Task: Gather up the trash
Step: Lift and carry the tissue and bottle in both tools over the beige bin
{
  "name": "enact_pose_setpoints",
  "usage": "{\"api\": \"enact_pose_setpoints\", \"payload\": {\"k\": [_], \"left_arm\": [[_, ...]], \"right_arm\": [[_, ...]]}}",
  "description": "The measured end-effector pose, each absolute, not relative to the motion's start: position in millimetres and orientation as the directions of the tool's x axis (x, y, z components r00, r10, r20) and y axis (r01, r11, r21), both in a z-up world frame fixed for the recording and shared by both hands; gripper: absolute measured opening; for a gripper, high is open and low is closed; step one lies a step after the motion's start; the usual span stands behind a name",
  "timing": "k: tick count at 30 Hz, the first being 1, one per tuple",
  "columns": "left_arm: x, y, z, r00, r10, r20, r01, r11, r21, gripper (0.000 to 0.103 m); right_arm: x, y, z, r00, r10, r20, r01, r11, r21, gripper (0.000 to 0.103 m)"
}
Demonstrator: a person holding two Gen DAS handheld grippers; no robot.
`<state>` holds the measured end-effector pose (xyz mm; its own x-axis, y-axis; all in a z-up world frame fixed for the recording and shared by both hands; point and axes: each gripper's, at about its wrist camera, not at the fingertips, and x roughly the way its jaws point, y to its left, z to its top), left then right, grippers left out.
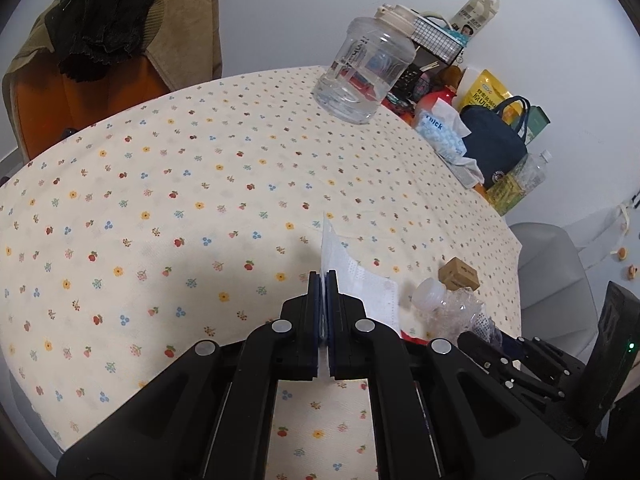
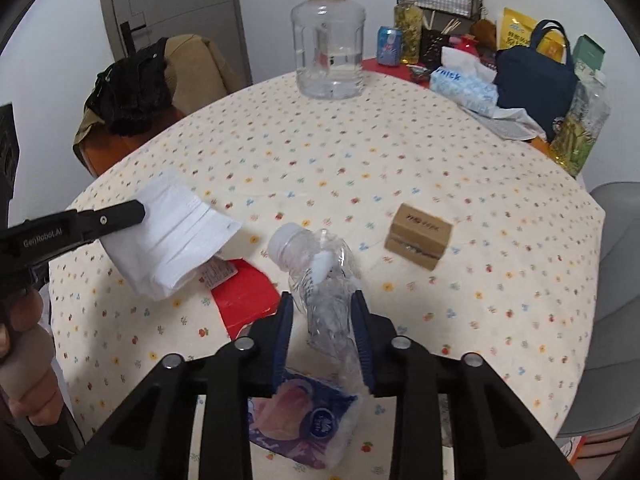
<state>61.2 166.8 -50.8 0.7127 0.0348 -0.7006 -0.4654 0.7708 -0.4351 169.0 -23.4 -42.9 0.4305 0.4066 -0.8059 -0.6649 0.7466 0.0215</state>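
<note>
Only the right wrist view shows the right gripper (image 2: 323, 314) clamping the crushed bottle (image 2: 320, 280); left gripper (image 1: 323, 280) pinches the mask (image 1: 360, 284).

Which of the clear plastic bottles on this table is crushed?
The small white-capped bottle between the right tool's fingers, crumpled and tilted. The big water jug at the back stands upright, undented.
</note>
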Motion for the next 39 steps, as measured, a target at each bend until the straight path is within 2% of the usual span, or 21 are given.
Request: {"api": "enact_pose_setpoints", "payload": {"k": [14,20,30,39], "left_arm": [[50.2,135.5,11.6,0.784,0.063,-0.617,-0.402,0.809,-0.429,0.004],[51.3,113.8,30.0,0.807,0.028,-0.591,-0.35,0.827,-0.44,0.004],[67.5,50.4,26.4,0.772,0.018,-0.636,-0.319,0.876,-0.363,0.004],[87.6,-19.1,20.4,0.751,-0.049,-0.659,-0.228,0.916,-0.329,0.004]], "right_arm": [[141.2,-78.3,10.9,0.529,0.455,-0.716,-0.617,0.786,0.043,0.027],[128.9,-115.1,22.1,0.556,0.459,-0.693,-0.577,0.813,0.076,0.027],[122.4,-181.0,7.3,0.58,0.441,-0.685,-0.483,0.863,0.147,0.027],[115.9,-248.6,-7.0,0.615,0.394,-0.683,-0.362,0.91,0.2,0.027]]}}
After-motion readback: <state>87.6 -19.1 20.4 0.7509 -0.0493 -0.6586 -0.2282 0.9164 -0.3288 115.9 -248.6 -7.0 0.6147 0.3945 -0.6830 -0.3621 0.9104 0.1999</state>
